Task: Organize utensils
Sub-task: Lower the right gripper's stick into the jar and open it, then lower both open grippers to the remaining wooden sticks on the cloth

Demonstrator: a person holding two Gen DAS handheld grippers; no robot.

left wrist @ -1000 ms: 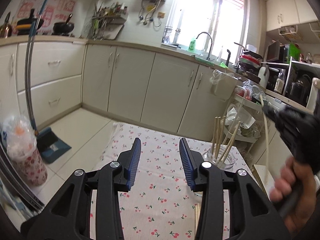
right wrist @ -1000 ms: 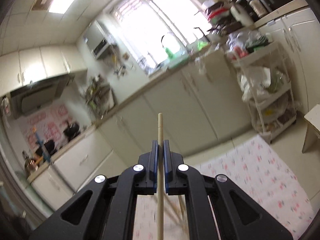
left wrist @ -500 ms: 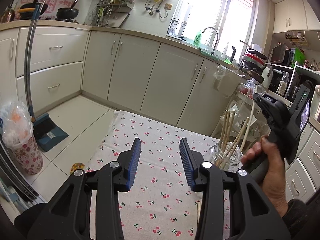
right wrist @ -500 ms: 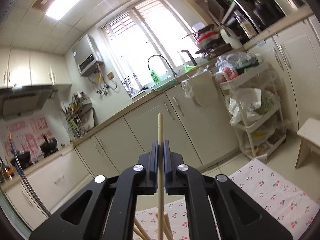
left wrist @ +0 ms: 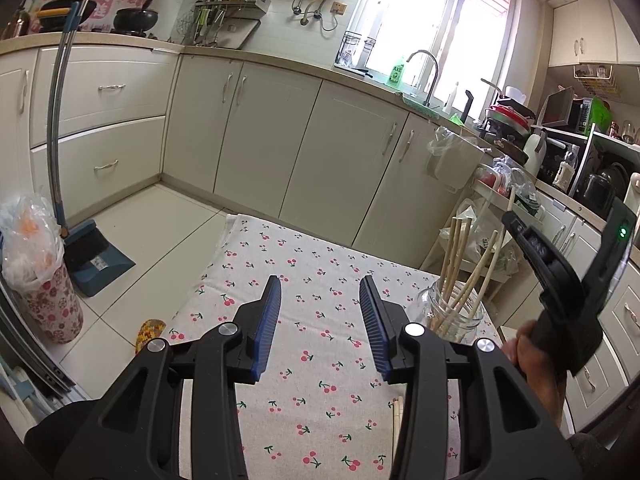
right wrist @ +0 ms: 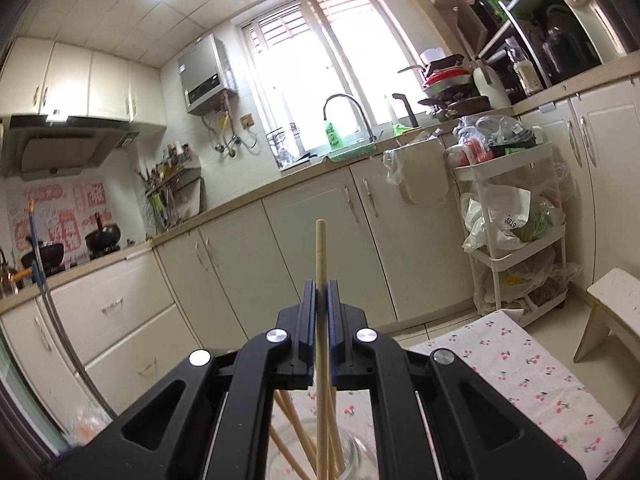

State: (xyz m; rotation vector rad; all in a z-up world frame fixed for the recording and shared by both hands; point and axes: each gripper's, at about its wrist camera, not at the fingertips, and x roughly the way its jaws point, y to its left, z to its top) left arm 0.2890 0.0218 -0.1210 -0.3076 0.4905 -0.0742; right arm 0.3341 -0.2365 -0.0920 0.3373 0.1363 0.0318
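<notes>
My right gripper (right wrist: pixel 321 294) is shut on a wooden chopstick (right wrist: pixel 320 248) held upright, its lower end reaching into a clear glass jar (right wrist: pixel 352 458) with several chopsticks in it. In the left wrist view the jar (left wrist: pixel 452 316) stands on the cherry-print tablecloth (left wrist: pixel 312 380) at the right, with the right gripper (left wrist: pixel 510 216) held by a hand above it and the chopstick (left wrist: pixel 511 197) poking out above its jaws. My left gripper (left wrist: pixel 320 292) is open and empty above the cloth, left of the jar. Another chopstick end (left wrist: pixel 397 410) lies on the cloth.
Cream kitchen cabinets (left wrist: pixel 280 136) run behind the table. A white rolling cart (right wrist: pixel 516 220) with bags stands at the right, with a stool (right wrist: pixel 616 300) beside it. A bin (left wrist: pixel 44 280) and a dustpan with broom (left wrist: pixel 96 256) stand on the floor at the left.
The right gripper has come down with the chopstick, whose lower end is now inside the jar. The left gripper has stayed open, its view tilting down slightly.
</notes>
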